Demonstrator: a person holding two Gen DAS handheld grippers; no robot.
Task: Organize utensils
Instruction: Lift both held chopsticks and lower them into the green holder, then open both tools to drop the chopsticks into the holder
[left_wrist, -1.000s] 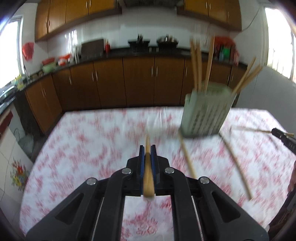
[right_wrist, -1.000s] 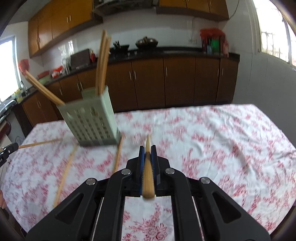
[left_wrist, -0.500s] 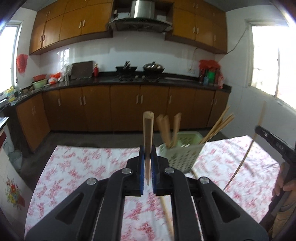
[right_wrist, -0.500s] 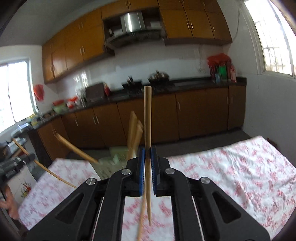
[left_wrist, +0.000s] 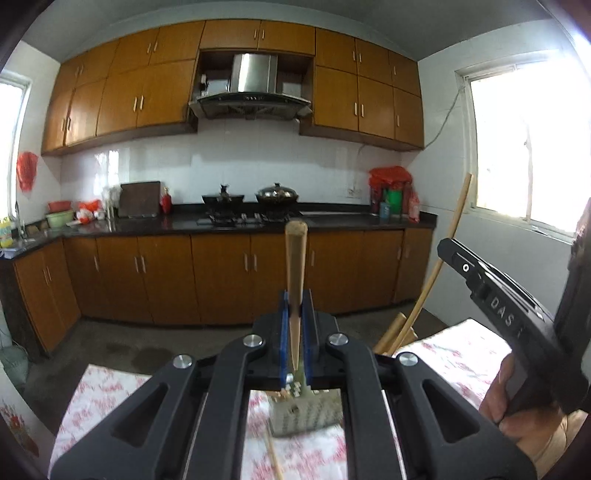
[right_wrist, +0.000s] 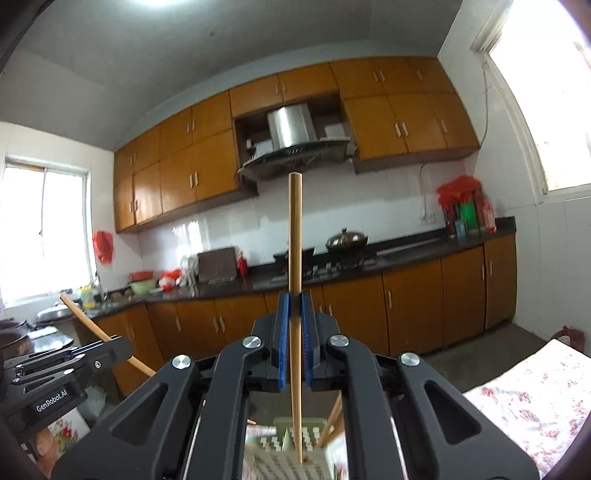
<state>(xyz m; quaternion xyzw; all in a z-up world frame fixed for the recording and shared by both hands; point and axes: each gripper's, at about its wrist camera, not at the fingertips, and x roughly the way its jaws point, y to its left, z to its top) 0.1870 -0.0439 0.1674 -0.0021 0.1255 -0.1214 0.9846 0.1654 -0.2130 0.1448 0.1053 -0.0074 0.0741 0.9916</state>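
left hand-held gripper (left_wrist: 294, 334) clamping chopstick (left_wrist: 295, 273), right hand-held gripper (right_wrist: 294, 341) clamping another chopstick (right_wrist: 295, 295)

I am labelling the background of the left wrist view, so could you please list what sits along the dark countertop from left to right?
Green basin → brown board → black wok → lidded pot → green container under the red bag.
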